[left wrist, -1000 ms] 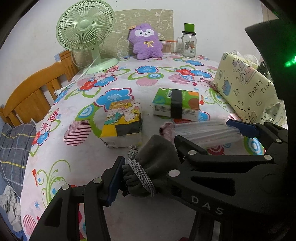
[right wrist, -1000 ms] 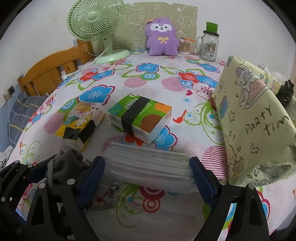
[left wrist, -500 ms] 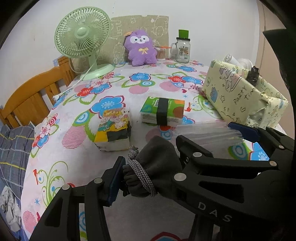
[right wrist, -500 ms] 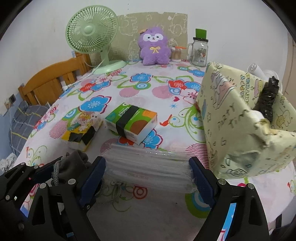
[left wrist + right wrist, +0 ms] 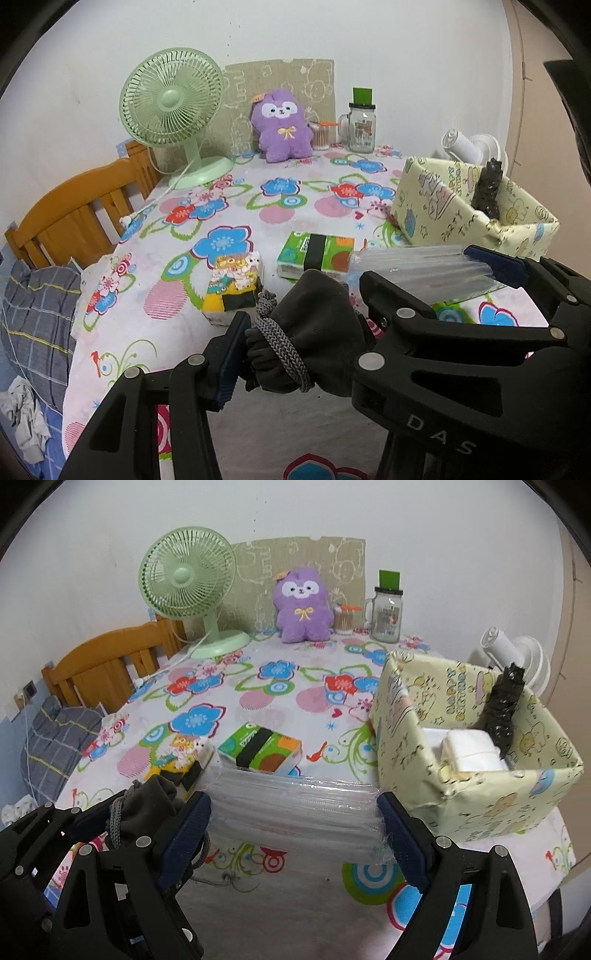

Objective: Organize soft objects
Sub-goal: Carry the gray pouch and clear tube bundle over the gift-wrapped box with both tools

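Observation:
My left gripper (image 5: 299,332) is shut on a dark grey drawstring pouch (image 5: 314,332), held above the table's near edge. My right gripper (image 5: 295,812) is shut on a clear plastic pack of white masks (image 5: 295,808), also lifted; the pack shows in the left wrist view (image 5: 421,269). The pouch shows at the left of the right wrist view (image 5: 147,805). A yellow paper-covered box (image 5: 476,797) stands at the right and holds white tissue packs (image 5: 465,749) and a black bundle (image 5: 504,709). A green tissue pack (image 5: 260,749) and a yellow cartoon tissue pack (image 5: 234,284) lie mid-table.
A green fan (image 5: 188,576), a purple plush (image 5: 301,605), a glass jar (image 5: 386,616) and a cotton-swab pot (image 5: 343,618) stand at the back of the floral tablecloth (image 5: 258,672). A wooden chair (image 5: 74,221) with grey cloth is at left. A white fan (image 5: 524,657) is behind the box.
Both grippers have risen and pulled back with their loads. The view now looks down into the yellow box and shows its contents.

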Available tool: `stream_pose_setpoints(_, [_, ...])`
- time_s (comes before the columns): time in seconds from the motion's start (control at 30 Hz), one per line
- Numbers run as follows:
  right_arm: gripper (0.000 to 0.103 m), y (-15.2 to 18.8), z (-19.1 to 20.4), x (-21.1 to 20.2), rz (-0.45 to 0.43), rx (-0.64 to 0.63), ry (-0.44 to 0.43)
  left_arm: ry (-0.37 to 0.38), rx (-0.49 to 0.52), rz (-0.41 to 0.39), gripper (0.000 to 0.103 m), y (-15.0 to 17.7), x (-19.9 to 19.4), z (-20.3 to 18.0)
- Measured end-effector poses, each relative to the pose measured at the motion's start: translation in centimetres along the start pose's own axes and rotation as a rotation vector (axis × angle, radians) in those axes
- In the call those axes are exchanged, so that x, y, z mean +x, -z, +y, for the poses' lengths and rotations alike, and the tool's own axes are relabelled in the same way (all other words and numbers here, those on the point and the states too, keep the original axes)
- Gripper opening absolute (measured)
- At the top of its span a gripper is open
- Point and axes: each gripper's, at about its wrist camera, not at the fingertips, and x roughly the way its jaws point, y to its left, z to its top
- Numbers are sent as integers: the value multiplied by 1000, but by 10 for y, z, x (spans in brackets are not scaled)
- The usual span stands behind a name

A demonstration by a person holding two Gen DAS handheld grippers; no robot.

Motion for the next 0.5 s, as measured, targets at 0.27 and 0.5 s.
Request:
stream_pose_setpoints(0.27, [92,-9,0,-21,-42,-5,7,-2,4,-35,57,-10,-17,-2])
stream_pose_setpoints(0.5, [92,-22,-2,-36,-70,-6,7,-3,9,-62,57,-23,-29,-3])
